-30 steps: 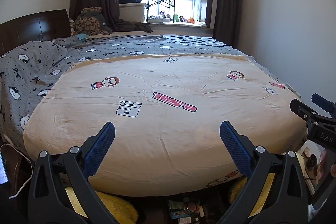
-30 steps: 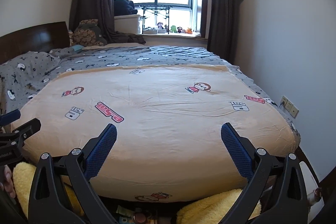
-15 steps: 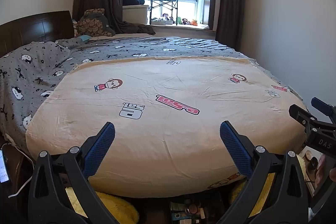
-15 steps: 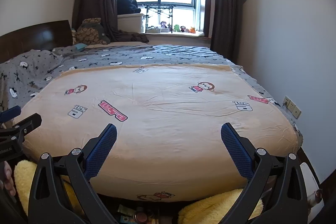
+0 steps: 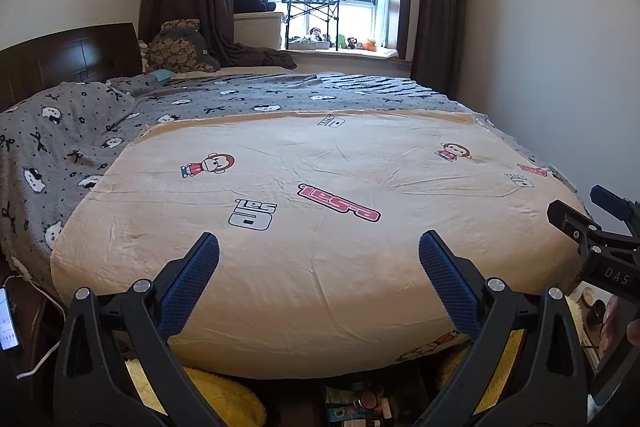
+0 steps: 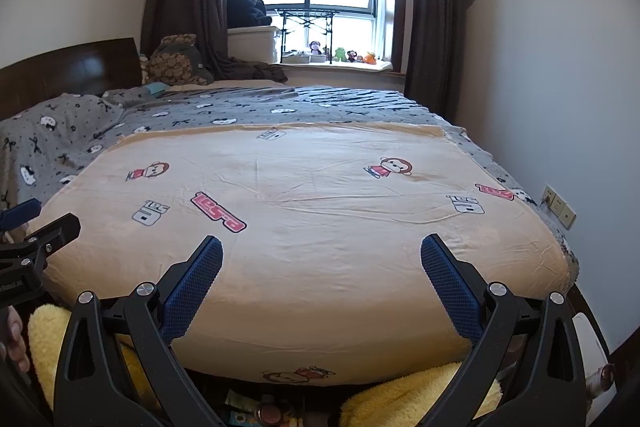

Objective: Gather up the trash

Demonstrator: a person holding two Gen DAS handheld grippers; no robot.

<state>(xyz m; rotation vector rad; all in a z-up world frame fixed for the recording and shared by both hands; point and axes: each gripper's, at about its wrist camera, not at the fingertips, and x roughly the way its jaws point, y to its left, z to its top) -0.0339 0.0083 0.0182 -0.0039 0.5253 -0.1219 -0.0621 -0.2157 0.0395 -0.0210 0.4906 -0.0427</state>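
Over the last second both views had tilted slightly down the bed, while the left gripper and right gripper kept jaws spread and empty, with no trash visible on the bed.

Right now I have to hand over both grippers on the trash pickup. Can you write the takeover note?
Left gripper: open, holding nothing, held level at the foot of the bed.
Right gripper: open, holding nothing, alongside it facing the same way.
The beige blanket and the grey blanket behind it show no loose trash on top.
Small bottles and packets lie on the floor under the bed's near edge, between yellow fluffy slippers; too dim to tell if they are trash.
No bin or bag in either view.
Done or left: cannot be judged from here; the bed top fits both a cleared bed and one that never had trash on it.
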